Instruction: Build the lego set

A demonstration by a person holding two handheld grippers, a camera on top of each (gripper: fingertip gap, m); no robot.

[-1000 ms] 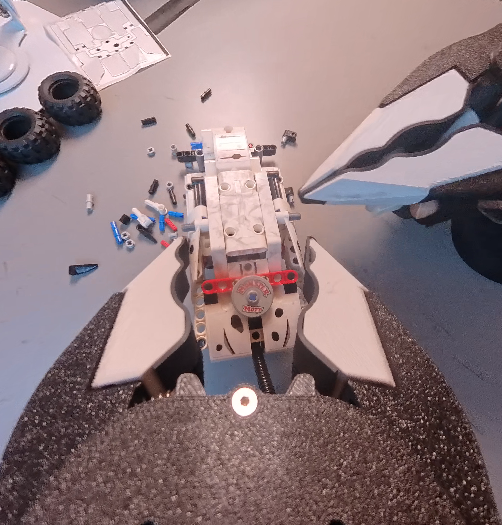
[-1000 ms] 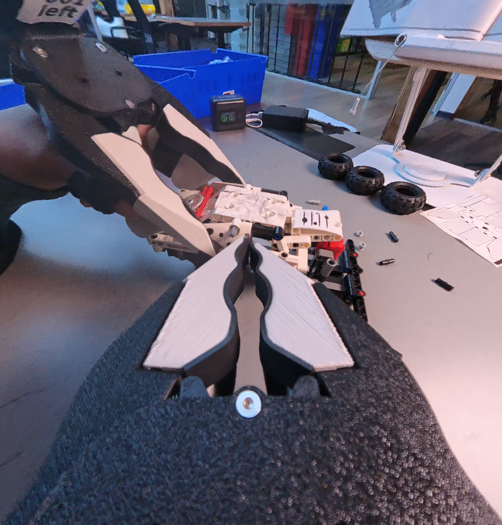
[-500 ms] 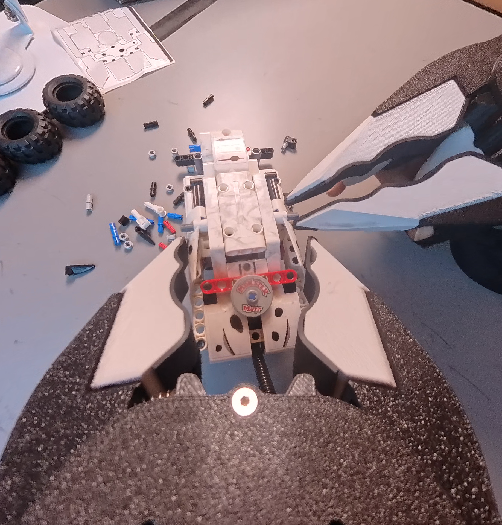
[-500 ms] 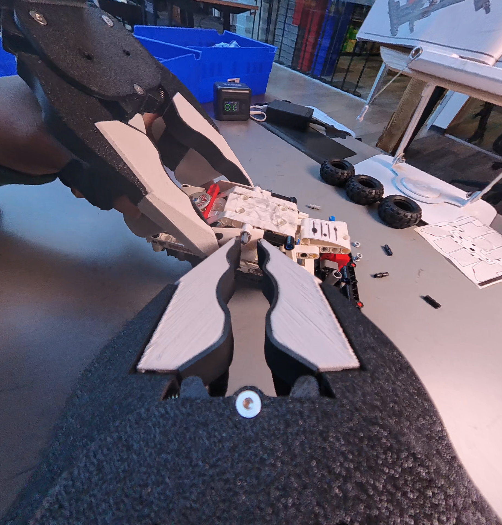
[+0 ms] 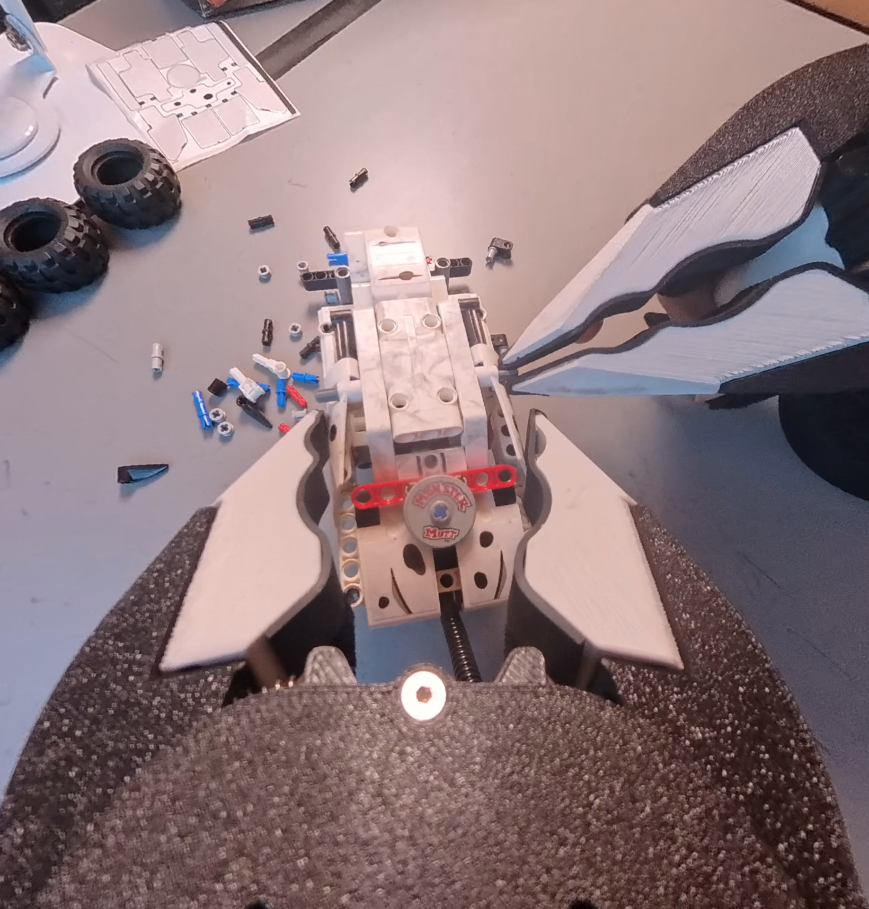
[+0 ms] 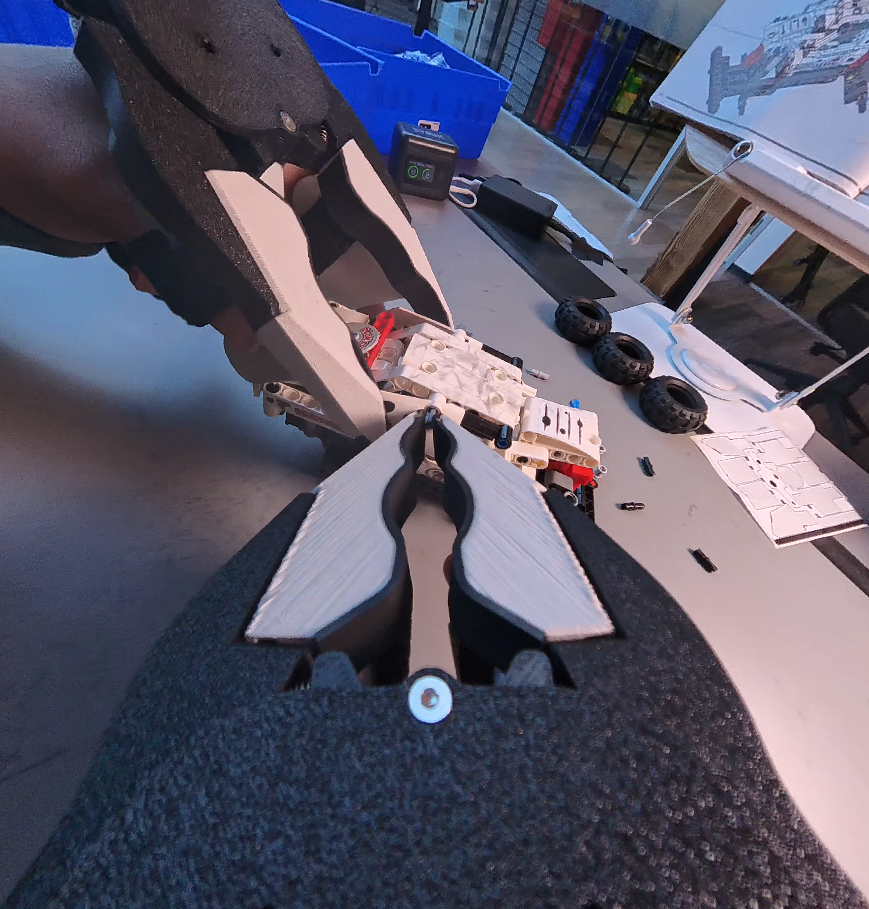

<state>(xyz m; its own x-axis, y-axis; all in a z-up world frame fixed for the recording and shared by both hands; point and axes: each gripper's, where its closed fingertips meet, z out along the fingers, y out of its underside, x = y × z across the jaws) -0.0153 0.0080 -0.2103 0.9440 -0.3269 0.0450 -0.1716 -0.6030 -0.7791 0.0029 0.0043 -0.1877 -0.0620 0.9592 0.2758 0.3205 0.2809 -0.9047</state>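
left gripper (image 5: 425, 433): fingers clamped on rear sides of one white marbled brick-built vehicle chassis (image 5: 418, 374) on grey table (image 5: 521, 123) | right gripper (image 6: 428, 417): tips pinched on grey axle pin (image 5: 502, 379) at chassis flank | three black knobby tyres (image 6: 622, 357) | one sticker sheet (image 5: 191, 115)

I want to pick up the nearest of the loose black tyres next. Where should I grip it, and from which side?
Judging from the left wrist view, take the nearest black tyre across its knobby tread, coming straight down from above. It lies flat on the table, hub hole up, so the round outer wall faces the fingers. Close along the line clear of the neighbouring tyre, which touches it; the lego truck stands well apart.
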